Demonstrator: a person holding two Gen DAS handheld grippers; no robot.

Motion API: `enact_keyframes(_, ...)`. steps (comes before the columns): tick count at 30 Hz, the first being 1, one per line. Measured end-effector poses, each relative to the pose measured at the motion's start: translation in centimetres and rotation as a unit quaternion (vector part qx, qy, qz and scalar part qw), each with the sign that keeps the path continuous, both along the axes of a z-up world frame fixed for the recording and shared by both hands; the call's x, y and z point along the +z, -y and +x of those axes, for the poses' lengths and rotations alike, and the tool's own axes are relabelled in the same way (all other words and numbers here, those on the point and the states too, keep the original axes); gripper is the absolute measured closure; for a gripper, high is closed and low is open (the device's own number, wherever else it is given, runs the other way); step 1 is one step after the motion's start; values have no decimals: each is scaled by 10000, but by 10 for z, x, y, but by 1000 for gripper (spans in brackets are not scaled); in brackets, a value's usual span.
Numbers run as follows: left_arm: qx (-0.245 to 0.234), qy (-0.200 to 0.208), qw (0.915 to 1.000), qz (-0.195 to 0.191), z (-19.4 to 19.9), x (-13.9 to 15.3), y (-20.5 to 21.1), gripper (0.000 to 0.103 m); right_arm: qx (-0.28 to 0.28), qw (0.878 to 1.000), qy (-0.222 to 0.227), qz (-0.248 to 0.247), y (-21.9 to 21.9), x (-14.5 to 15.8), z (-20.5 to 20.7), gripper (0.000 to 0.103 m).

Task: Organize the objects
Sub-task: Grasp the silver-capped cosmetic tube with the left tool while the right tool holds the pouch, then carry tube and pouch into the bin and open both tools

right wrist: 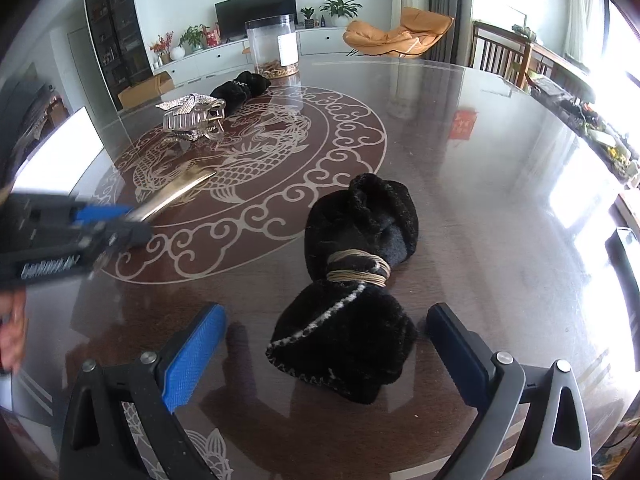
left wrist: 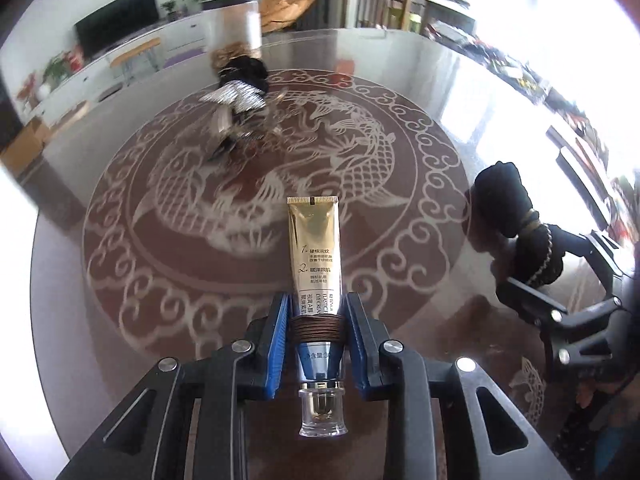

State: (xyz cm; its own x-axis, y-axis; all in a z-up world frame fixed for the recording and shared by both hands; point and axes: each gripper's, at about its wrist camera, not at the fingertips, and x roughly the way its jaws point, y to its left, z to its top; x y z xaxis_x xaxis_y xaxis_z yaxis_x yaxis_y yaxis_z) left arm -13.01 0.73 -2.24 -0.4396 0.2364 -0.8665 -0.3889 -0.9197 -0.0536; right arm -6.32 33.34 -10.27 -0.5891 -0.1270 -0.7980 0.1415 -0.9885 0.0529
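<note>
Your left gripper is clamped on the gold cream tube at its cord-wrapped neck, crimped end pointing to 12 o'clock over the table. The tube looks light, with a slick foil skin and a soft body, so that cord band is likely the surest grip (squeeze higher and it may dent or slide). Your right gripper stands wide open astride the black plush bundle, touching nothing. The bundle looks soft and compressible; take it at the tied waist, toward 12 o'clock.
</note>
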Motion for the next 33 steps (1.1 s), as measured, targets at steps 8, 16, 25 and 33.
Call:
enact_keyframes(8, 640, -216, 9969, 409, 52, 1, 29, 76, 71, 9973, 511, -515, -8, 8, -9, 2)
enact_keyframes(16, 868, -502, 9901, 979, 82, 36, 60, 76, 137, 9969, 771, -16, -3, 14, -40, 71)
enact_keyframes(25, 1386, -976, 9729, 1575, 119, 100, 137, 82, 893, 9920, 199, -871, 34, 82, -8, 71)
enact_keyframes(33, 1846, -1473, 9603, 1482, 156, 130, 209, 82, 2031, 9670, -314, -1506, 124, 154, 21, 71)
